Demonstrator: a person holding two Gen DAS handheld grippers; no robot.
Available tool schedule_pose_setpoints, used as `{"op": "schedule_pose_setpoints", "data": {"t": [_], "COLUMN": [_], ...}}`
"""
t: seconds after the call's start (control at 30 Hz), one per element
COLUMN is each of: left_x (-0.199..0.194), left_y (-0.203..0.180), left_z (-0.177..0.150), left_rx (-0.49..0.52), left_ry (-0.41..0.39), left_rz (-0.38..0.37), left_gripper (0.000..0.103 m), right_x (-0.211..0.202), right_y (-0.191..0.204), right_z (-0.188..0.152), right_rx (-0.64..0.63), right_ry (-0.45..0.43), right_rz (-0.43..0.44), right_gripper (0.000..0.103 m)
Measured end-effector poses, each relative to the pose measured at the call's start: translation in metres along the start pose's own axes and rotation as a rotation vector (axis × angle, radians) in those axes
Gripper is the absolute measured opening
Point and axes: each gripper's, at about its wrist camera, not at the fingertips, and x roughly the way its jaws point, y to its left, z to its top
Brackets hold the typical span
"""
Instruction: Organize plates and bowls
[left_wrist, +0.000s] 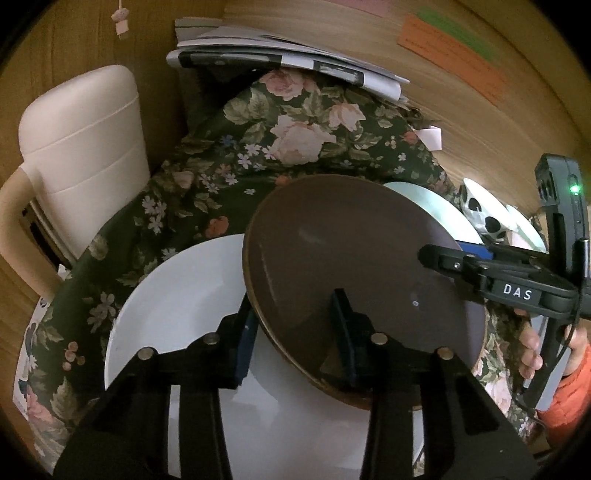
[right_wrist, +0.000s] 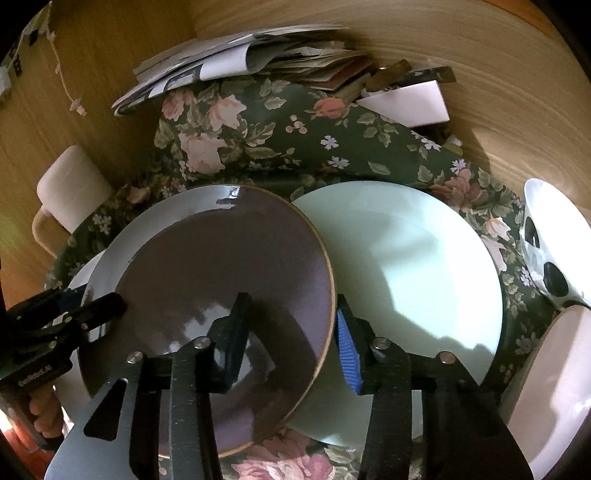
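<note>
The left gripper (left_wrist: 295, 325) has its fingers parted, one each side of a rim. The right gripper (right_wrist: 291, 332) is likewise spread, its blue-ribbed pad (right_wrist: 349, 354) exposed.

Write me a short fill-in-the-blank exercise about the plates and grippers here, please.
1. Both grippers straddle the rim of the ____ plate.
2. In the right wrist view, the pale green plate lies to the ____ of it.
3. The tablecloth bears a ____ pattern.
4. The bowl at the right edge has black ____.

Missing words: brown; right; floral; spots
</note>
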Motion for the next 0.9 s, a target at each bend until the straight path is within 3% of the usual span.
{"op": "schedule_pose_setpoints", "data": {"t": [0.47, 0.9], "left_x": [-0.006, -0.038], "left_y": [-0.004, -0.014], "left_z": [0.000, 0.000], "left_rx": [-0.001, 0.020], "left_ry": [-0.024, -0.051], "left_rz": [0.020, -0.031], "left_gripper": [0.039, 0.039], "right_x": [-0.016, -0.066], "right_y": [0.001, -0.007], "right_z": [-0.011, -0.033], "right_rx": [0.008, 0.027], "right_ry": [-0.029, -0.101], "right_rz": [0.000, 0.001], "right_gripper": [0.035, 0.035]}}
